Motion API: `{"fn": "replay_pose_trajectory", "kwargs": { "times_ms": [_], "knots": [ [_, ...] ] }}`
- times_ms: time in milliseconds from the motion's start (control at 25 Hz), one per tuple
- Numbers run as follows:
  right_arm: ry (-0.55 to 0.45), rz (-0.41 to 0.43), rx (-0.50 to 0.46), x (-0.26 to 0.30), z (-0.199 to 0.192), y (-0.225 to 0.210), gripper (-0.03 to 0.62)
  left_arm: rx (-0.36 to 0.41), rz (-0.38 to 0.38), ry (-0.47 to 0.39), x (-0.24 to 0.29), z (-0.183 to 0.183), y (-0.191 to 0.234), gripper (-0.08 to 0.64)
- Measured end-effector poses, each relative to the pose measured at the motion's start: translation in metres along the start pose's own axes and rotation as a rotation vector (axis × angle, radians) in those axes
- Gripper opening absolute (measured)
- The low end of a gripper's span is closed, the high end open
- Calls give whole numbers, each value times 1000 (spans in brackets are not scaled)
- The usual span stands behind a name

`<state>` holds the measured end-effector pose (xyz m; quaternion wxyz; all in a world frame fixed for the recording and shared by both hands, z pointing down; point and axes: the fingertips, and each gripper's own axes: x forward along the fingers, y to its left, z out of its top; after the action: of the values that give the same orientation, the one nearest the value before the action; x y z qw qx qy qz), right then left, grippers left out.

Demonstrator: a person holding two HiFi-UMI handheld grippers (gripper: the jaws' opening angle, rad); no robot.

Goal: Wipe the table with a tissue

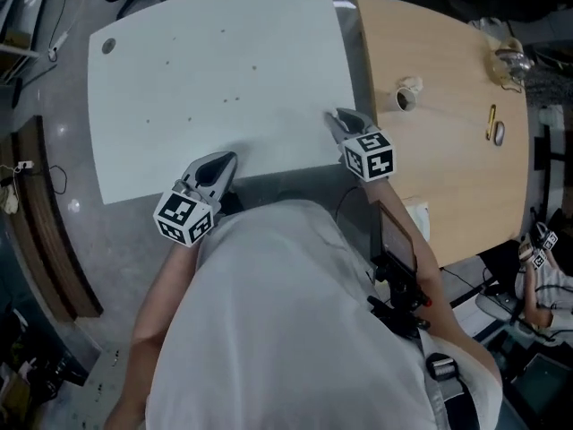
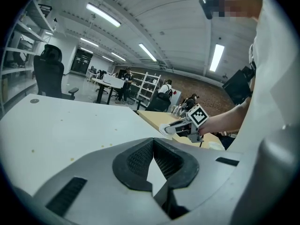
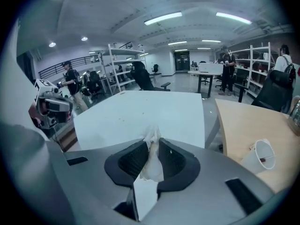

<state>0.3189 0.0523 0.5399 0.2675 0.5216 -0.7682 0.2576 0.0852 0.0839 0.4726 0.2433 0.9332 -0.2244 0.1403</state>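
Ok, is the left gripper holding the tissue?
No, the left gripper is shut on nothing in its own view; the tissue is pinched in the right gripper.

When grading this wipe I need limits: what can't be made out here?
- Specks on the white table: too small in the head view to identify.
- Tissue: lower part hidden inside the right claw, right gripper view.
- Clutter on the wooden table: too small, head view.
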Motion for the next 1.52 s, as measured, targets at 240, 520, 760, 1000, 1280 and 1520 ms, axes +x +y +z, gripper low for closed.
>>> {"fn": "replay_pose_trajectory", "kwargs": {
  "times_ms": [240, 520, 760, 1000, 1280, 1520],
  "knots": [
    [35, -109, -17, 24, 11, -28, 75, -37, 18, -19, -20, -4, 30, 6],
    [132, -226, -101, 43, -6, -74, 74, -70, 43, -27, -29, -9, 42, 6],
    [181, -249, -192, 57, -31, -67, 69, -66, 62, -24, -33, -2, 55, 6],
    [184, -231, -306, 62, -36, -30, 60, -52, 38, -25, -24, 7, 59, 6],
    [225, -225, -279, 63, -41, -2, 57, -22, -7, -21, -23, 14, 63, 6],
    [229, -198, -256, 65, -51, 34, 55, -1, -43, -15, -31, 14, 67, 6]
  ]
}}
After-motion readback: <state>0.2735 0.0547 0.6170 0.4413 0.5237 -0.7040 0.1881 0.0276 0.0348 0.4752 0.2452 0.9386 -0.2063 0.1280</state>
